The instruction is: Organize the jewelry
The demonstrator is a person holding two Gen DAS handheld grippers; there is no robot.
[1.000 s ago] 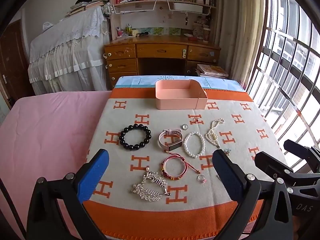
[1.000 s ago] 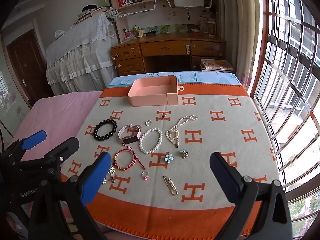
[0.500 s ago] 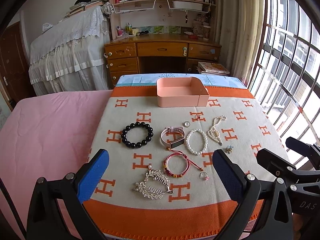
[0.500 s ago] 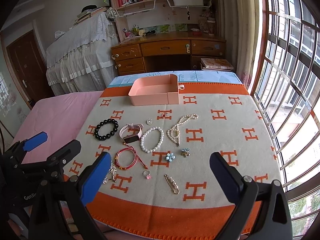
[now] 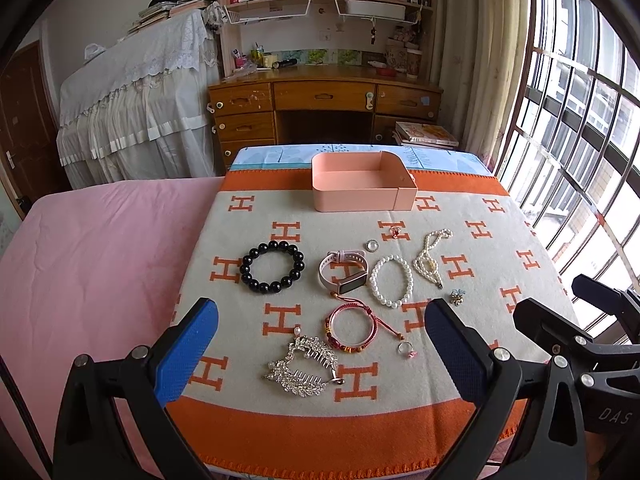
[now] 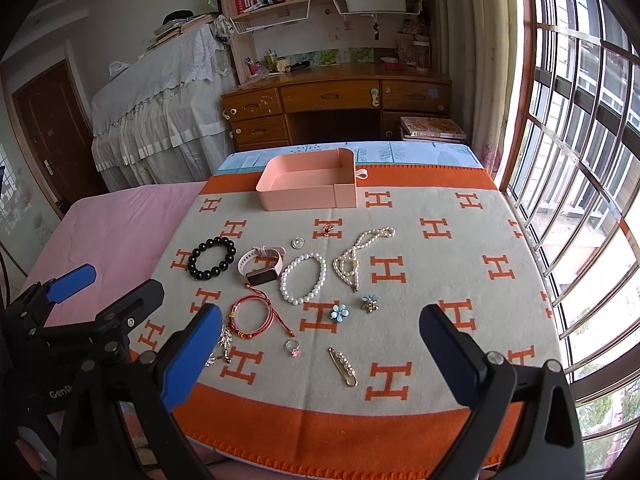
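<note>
Jewelry lies spread on an orange and cream blanket: a black bead bracelet, a pink smart band, a white pearl bracelet, a pearl necklace, a red cord bracelet, a silver hair comb, rings and brooches. An empty pink box sits at the far edge. My left gripper is open above the comb. My right gripper is open above a safety pin and a blue flower brooch.
A pink bedsheet lies left of the blanket. A wooden desk with bookshelves stands behind. Barred windows run along the right. The blanket's near edge is just below both grippers.
Both grippers have drawn back and risen slightly, so the jewelry sits a little farther up in view. Nothing on the blanket has moved.
</note>
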